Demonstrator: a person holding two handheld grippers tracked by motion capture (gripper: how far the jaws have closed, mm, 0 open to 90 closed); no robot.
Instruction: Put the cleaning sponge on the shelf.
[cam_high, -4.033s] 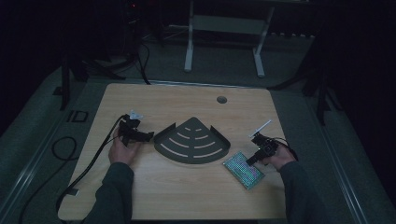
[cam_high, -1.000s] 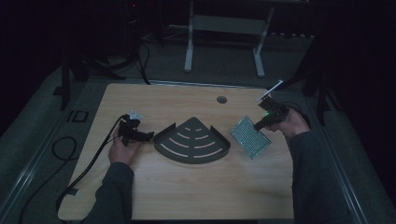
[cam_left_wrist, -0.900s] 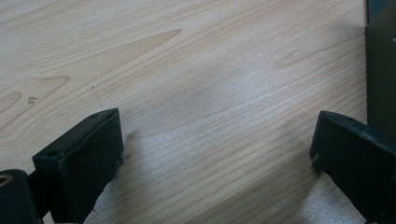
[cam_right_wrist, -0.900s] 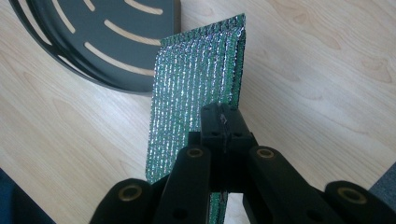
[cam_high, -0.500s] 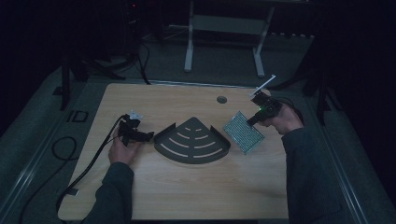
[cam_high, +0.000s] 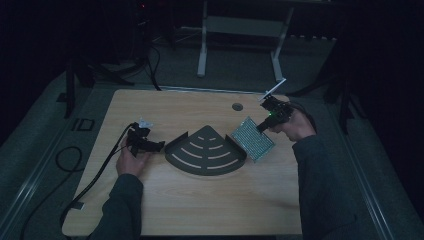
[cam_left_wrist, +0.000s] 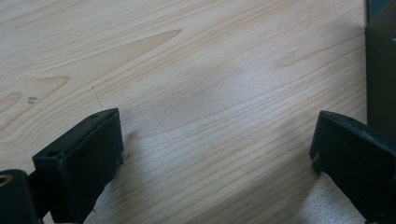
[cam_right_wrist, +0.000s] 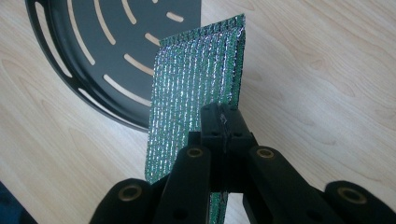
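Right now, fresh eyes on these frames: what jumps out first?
The glittery green rectangular scouring pad, pinched by an edge in the shut right claw, hangs over the far right of the pale wooden table. Next is the dark fan-shaped metal tray with curved slots at the table's middle, just left of the pad. The left claw stands open over bare wood beside the tray's left corner.

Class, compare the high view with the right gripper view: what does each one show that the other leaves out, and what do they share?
High view alone: the person's two forearms, the left gripper resting beside the dark fan-shaped tray, and the table's round hole. Right gripper view alone: the sparkly green pad's woven rows, and the jaws shut flat on its lower edge. Both: the right gripper holding the pad beside the slotted tray on the wooden table.
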